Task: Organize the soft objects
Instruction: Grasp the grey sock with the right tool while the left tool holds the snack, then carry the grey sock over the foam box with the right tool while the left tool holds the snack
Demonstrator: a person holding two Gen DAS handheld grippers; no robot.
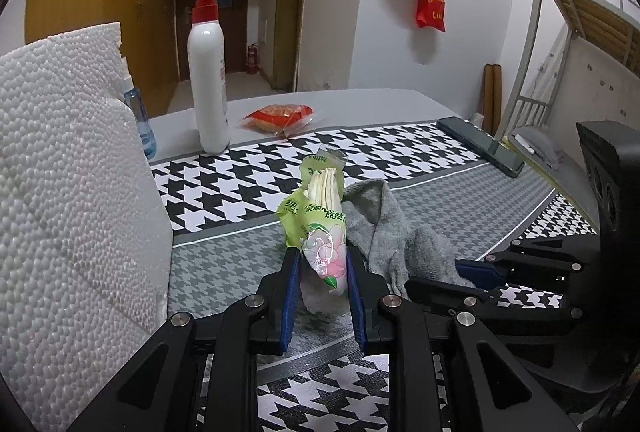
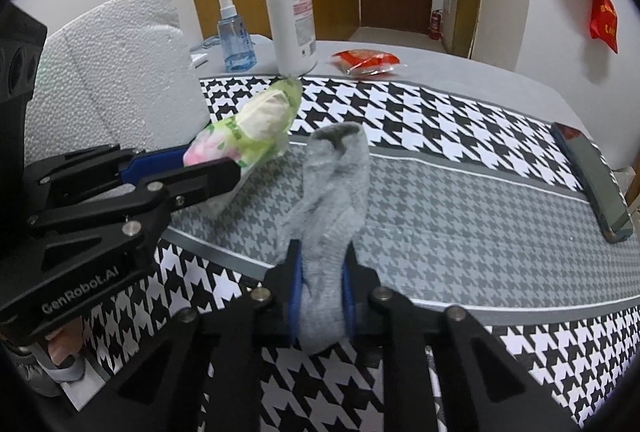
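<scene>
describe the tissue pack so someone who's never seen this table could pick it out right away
Start at the big white foam block on the left of the houndstooth-patterned table mat. Just in front of it, the left gripper is clamped on a soft green plastic tissue pack with a pink flower print. It touches the grey sock, but it alone is glossy, green and torn open at the top.

Two fisheye wrist views, close above a patterned counter point(image 1: 440, 148), angled down along the fingers toward the far doorway. Shared: white pump bottle point(image 1: 208, 80), grey sock point(image 2: 332, 192), tissue pack point(image 1: 324, 228).
</scene>
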